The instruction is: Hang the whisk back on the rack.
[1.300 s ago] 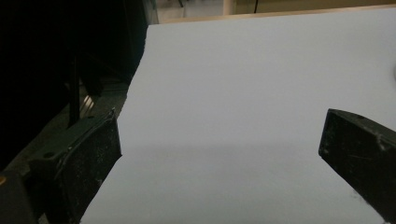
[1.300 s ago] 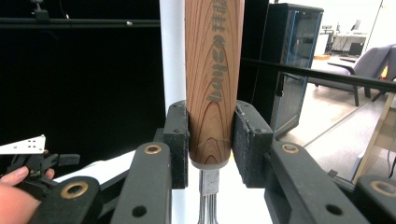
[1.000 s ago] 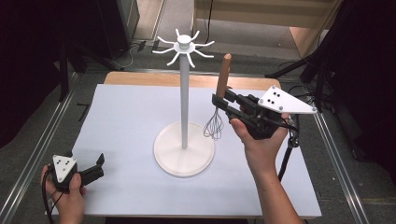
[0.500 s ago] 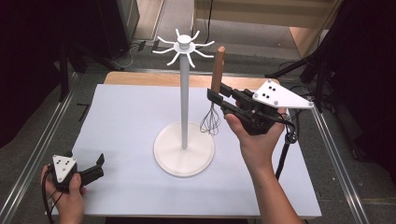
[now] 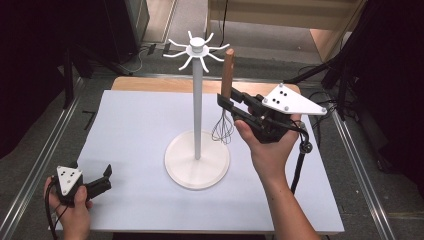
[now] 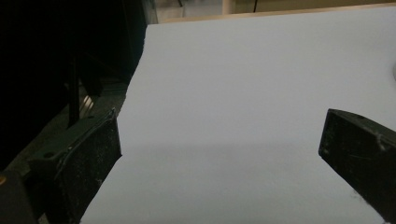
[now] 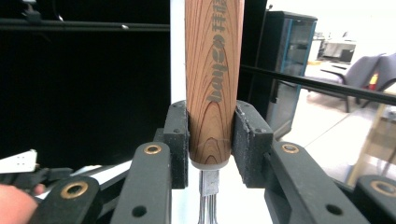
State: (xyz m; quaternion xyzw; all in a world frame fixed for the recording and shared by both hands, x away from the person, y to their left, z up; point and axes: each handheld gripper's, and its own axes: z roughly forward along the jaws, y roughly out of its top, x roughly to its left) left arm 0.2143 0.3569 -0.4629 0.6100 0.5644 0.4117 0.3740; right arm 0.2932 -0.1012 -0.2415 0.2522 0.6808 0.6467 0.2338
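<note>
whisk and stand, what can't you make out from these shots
- Whisk wires: cut off by the bottom edge in the right gripper view; small and dark in the high view.
- Top of the whisk handle: cut off by the top edge of the right gripper view, so any hanging loop can't be told.
- Stand hooks: right gripper view, hidden behind the handle and past the top edge.
- Handle print: blurred, unreadable.

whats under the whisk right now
The whisk, clamped upright in the right gripper, hangs wires-down over the white table beside the stand's round base; whether the wires touch down is unclear.
</note>
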